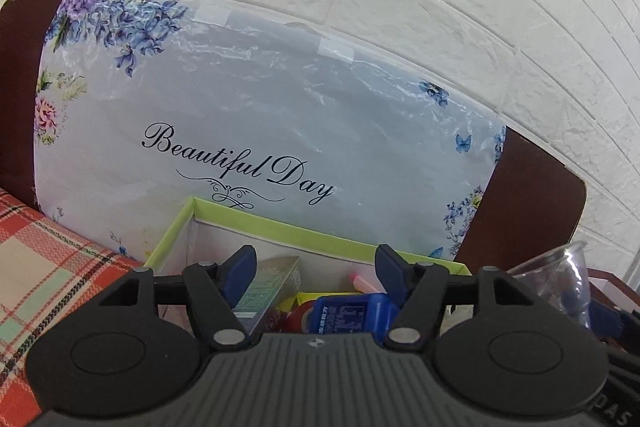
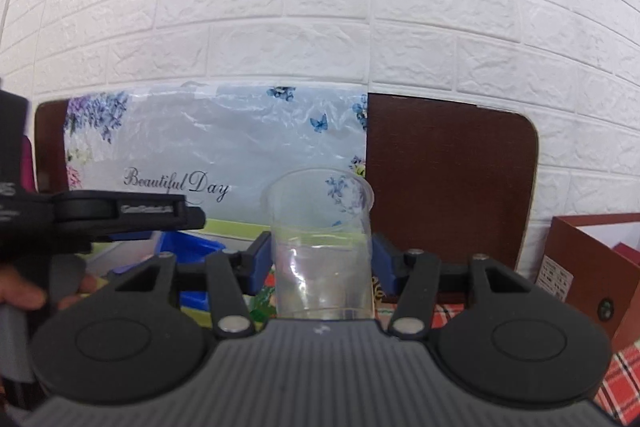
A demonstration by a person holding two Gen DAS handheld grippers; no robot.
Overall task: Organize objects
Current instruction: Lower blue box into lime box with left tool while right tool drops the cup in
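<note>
Upright, a clear cup (image 2: 320, 247) is clamped in the right hand-held gripper (image 2: 320, 259); the left hand-held gripper (image 1: 316, 267) is held wide open, empty, over the box (image 1: 280, 223). Stowing at ten o'clock seems next.

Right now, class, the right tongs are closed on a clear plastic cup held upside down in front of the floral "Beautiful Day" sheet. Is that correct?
Not quite. The right tongs are closed on the clear plastic cup, but the right wrist view shows it upright, rim at the top and base at the bottom. The floral sheet does stand behind it.
</note>
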